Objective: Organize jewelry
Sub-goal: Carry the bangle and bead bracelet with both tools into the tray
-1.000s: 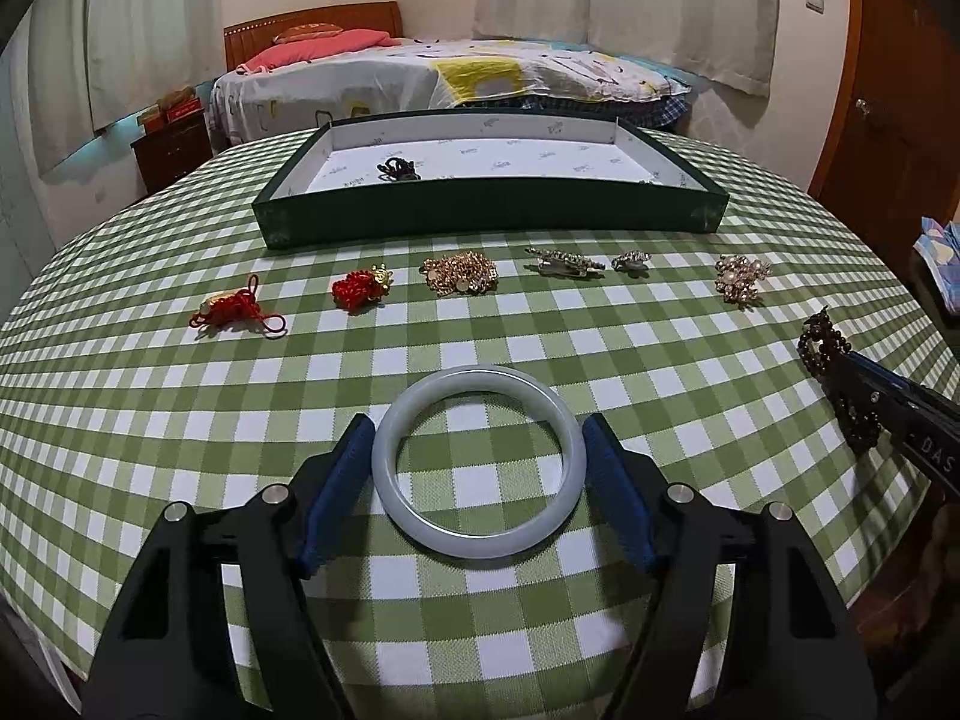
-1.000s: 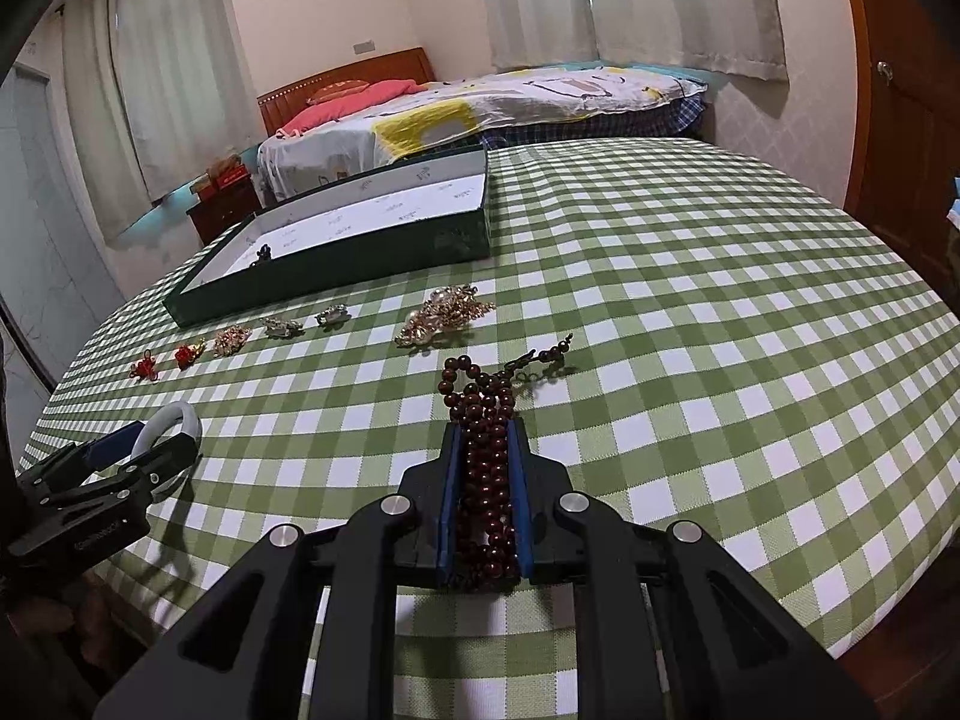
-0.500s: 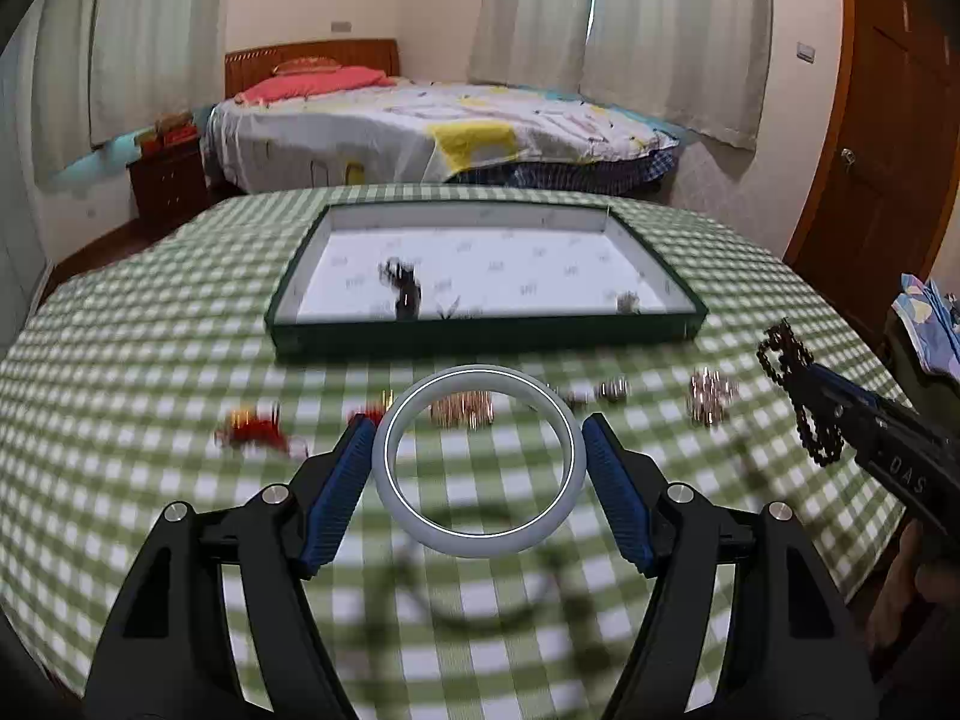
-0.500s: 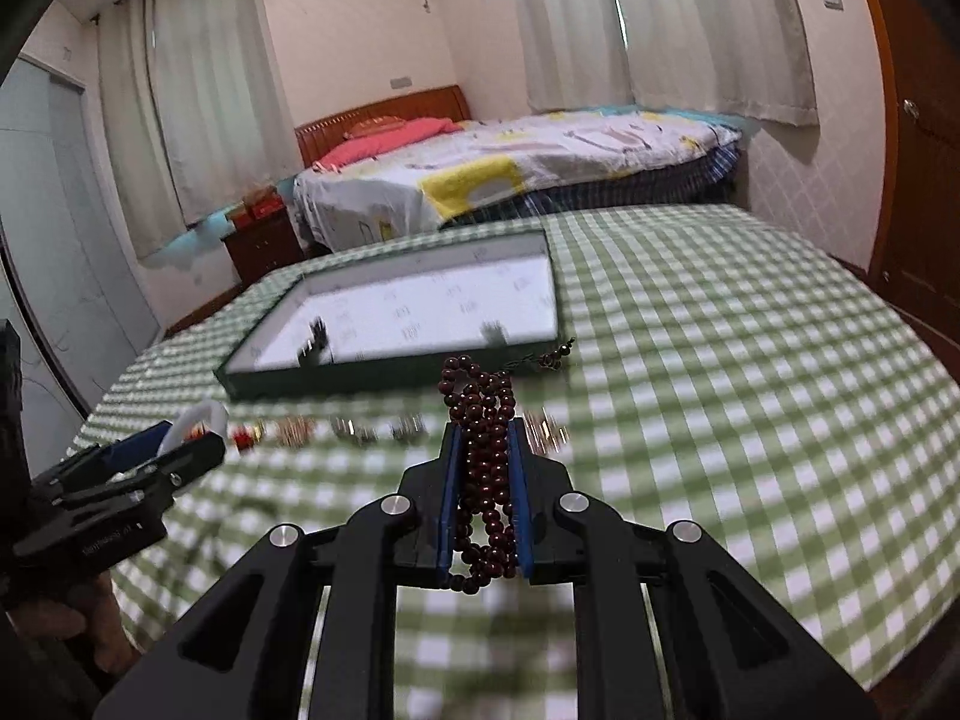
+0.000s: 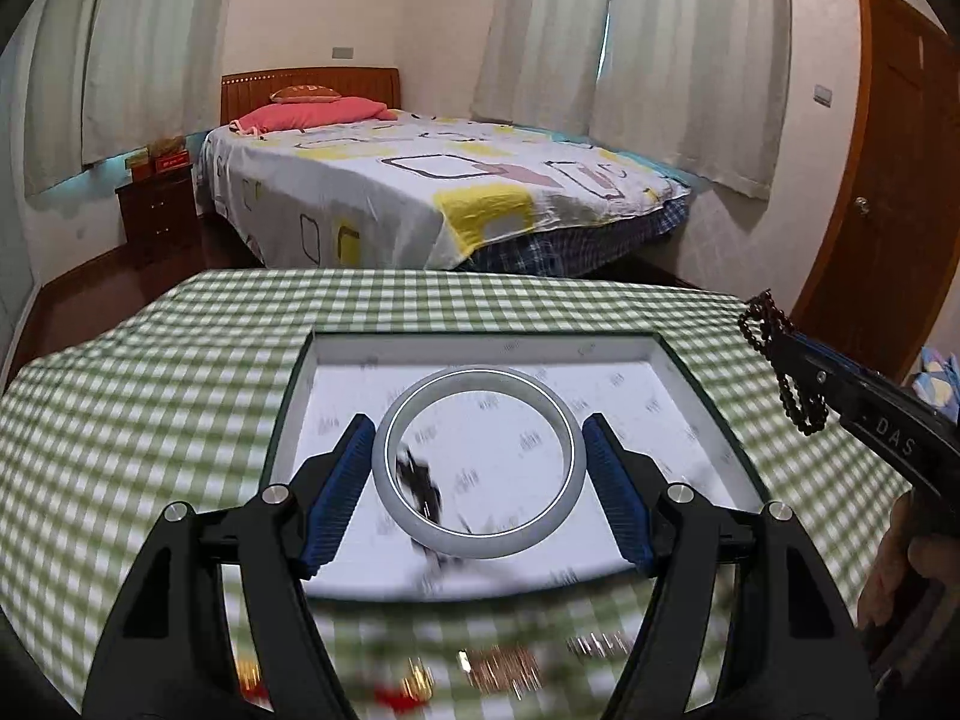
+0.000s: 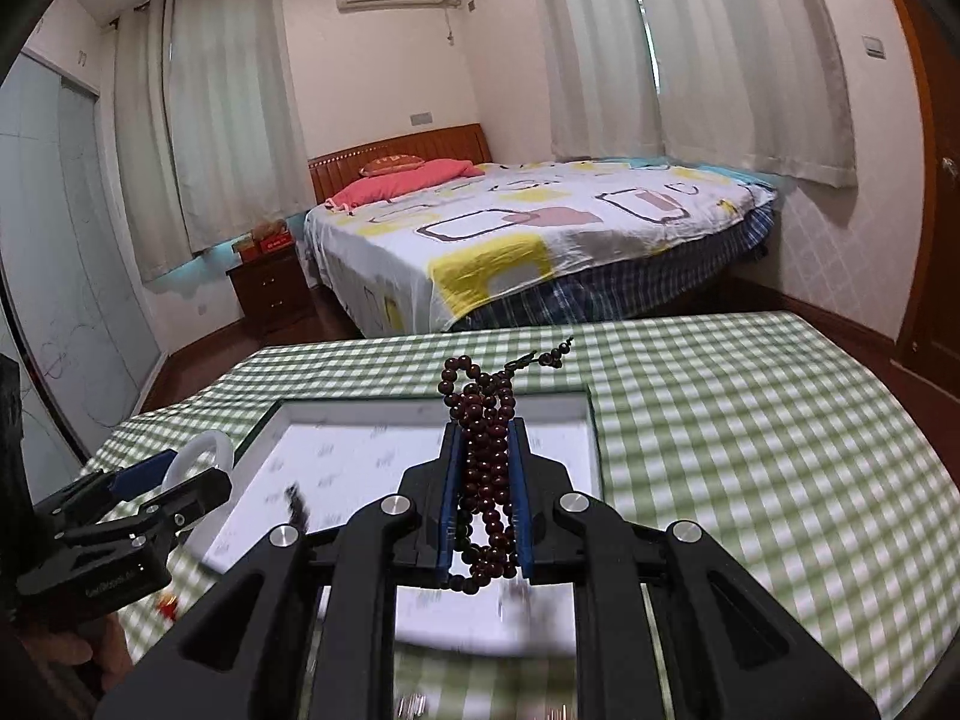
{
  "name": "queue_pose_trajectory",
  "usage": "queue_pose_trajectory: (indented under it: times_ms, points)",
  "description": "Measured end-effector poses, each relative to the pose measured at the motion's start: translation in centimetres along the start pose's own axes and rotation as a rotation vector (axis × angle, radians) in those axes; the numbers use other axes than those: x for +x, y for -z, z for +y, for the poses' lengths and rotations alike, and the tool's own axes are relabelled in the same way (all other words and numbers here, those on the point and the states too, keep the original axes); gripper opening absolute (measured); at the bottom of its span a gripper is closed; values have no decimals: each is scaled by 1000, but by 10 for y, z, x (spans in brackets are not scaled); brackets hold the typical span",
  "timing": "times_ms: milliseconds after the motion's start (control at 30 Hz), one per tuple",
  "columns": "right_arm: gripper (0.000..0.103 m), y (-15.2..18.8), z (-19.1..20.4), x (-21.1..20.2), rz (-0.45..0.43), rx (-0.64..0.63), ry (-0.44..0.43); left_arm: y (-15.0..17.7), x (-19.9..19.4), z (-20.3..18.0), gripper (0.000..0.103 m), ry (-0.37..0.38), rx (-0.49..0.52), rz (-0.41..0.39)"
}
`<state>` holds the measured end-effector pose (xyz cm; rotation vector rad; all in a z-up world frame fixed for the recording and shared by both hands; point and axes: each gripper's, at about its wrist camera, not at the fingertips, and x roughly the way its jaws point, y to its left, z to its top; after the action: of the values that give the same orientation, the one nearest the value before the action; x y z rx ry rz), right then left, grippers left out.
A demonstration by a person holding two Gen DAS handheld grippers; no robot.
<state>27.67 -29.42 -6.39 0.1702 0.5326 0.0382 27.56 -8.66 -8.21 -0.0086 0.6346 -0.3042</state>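
While the left gripper (image 5: 477, 483) clamps the pale jade-coloured bangle (image 5: 478, 459) by its sides, ring lying nearly flat above the white-lined green tray (image 5: 672, 366), the right gripper (image 6: 485, 498) pinches a dark red bead bracelet (image 6: 483, 468), strands running lengthwise along its fingers, over the same tray.

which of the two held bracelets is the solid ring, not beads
The pale bangle, one smooth unbroken hoop clamped in the left hand-held gripper. The right hand-held gripper grips the dark red bead bracelet, a looped strand.
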Motion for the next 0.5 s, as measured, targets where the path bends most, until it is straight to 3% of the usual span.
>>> queue_pose_trajectory:
  times_ms: [267,500]
  points:
    - [16,-5,-16,91,170,29,5,-28,78,22,69,-27,-19,99]
    - [16,2,-27,125,285,35,40,-26,128,29,69,-49,16,217]
